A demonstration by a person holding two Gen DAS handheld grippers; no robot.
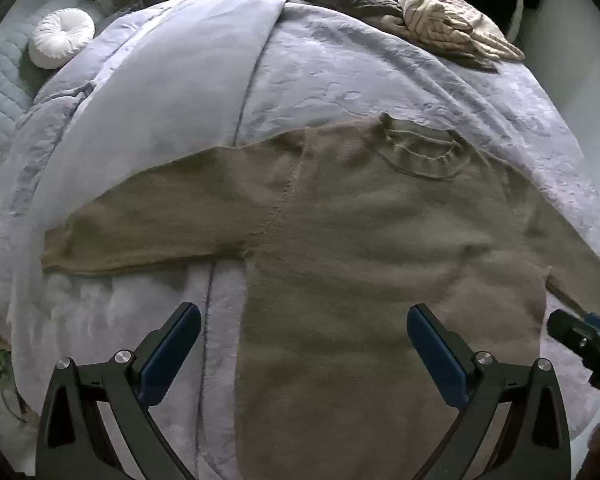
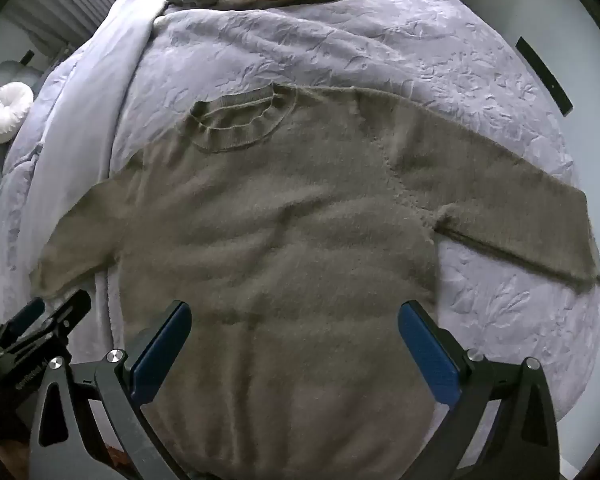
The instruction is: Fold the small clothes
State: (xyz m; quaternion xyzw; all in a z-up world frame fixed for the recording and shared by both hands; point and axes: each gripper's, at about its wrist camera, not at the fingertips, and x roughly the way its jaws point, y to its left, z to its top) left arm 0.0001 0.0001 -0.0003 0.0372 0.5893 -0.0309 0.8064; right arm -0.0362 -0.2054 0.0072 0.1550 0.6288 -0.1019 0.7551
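Bedspread (image 2: 460,60) around flat sweater (image 2: 280,220)

bed (image 1: 340,80), lilac quilt | sweater (image 1: 360,240) flat | clothes pile (image 1: 400,12) | round cushion (image 1: 62,38)

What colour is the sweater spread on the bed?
Plain olive-brown sweater, shown best in the right wrist view.

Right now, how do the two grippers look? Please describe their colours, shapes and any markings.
Both look alike. The left gripper has two black fingers that spread in a V shape, each with a flat blue pad on its inner face and round silver screws at the joints. The right gripper has the same black frame, blue pads and silver screws. The right camera shows small white lettering on the left gripper's body, too blurred to read. No cables or sleeves are visible.
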